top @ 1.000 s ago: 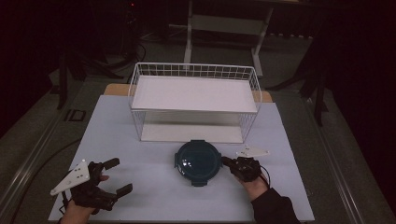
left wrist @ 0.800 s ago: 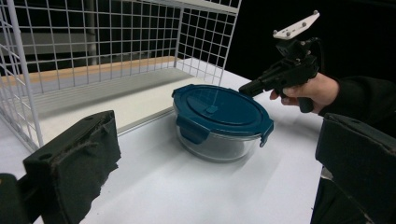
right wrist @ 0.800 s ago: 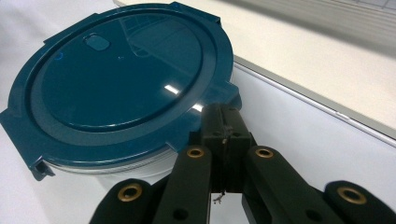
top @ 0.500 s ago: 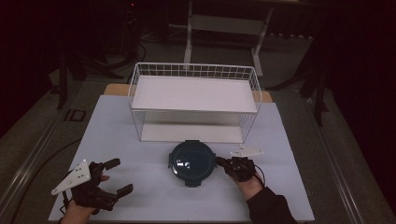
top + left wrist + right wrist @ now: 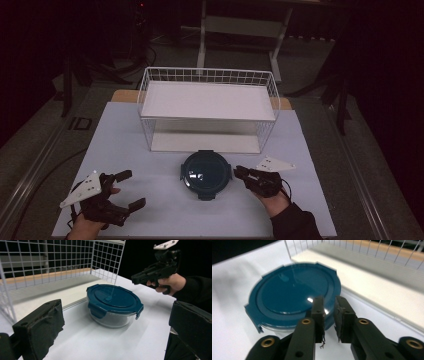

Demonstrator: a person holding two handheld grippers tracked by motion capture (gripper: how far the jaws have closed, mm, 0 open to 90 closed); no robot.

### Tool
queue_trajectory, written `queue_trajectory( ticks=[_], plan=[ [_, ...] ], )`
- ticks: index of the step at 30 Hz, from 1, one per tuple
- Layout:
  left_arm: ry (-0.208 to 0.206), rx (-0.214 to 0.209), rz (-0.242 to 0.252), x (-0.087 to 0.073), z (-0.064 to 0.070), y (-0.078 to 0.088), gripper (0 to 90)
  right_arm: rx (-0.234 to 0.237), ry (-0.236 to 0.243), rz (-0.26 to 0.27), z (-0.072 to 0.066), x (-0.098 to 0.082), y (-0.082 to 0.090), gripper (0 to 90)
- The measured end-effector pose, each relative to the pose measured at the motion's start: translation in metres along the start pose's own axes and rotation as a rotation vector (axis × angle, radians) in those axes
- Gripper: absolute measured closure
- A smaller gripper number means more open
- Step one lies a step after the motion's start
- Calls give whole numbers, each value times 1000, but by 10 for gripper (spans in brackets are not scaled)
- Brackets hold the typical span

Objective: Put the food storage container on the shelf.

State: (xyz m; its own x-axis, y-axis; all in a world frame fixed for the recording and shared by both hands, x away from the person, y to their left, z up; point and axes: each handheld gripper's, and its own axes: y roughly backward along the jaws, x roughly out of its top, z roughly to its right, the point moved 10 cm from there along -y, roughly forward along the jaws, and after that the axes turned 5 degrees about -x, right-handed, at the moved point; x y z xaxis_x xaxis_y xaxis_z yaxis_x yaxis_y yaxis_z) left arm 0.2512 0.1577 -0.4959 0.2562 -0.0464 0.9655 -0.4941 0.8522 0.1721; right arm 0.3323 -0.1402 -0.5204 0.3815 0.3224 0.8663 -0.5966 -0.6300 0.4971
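High view puts the round container [image 5: 205, 173] with its dark teal lid at the lower middle of the frame, standing on the pale counter [image 5: 125, 145] just in front of the white wire basket [image 5: 207, 107]. My right gripper [image 5: 239, 172] sits to the right of the container at the lower right of centre, its tips just beside the container's right rim, and my hand wraps the grip behind it. My jaws there have just been opening; they now stand a narrow gap apart with nothing between them. Right gripper view shows this best: the two black pads rise from the bottom of the frame, slightly parted, and the teal lid [image 5: 294, 292] lies right beyond them in the upper left, with the clear glass wall of the container showing under its rim. My left gripper [image 5: 128, 189] rests at the lower left of the high view, well apart from the container, its jaws spread wide and empty. Left gripper view has those wide jaws at the bottom corners, the container [image 5: 113, 305] in the middle of the frame, the basket [image 5: 62, 262] across the upper left, and my right gripper [image 5: 135, 279] at the upper right.
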Motion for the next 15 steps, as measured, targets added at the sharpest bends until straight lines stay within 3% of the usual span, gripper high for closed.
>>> queue_trajectory(
  ticks=[3, 6, 9, 11, 15],
  plan=[
    [7, -11, -7, 2, 1, -6, 0, 12, -19, 27, -2, 6, 6, 605],
    [10, -31, -13, 6, 6, -11, 0, 10, -19, 48, -4, 10, 10, 409],
    [7, -46, -17, 11, 10, -15, 0, 31, -53, 68, -4, 12, 12, 252],
    [1, -54, -26, 15, 13, -17, 0, 49, -41, 69, -6, 13, 13, 128],
    [-1, -69, -34, 24, 16, -25, 0, 62, -28, 114, -9, 18, 15, 108]
  ],
)
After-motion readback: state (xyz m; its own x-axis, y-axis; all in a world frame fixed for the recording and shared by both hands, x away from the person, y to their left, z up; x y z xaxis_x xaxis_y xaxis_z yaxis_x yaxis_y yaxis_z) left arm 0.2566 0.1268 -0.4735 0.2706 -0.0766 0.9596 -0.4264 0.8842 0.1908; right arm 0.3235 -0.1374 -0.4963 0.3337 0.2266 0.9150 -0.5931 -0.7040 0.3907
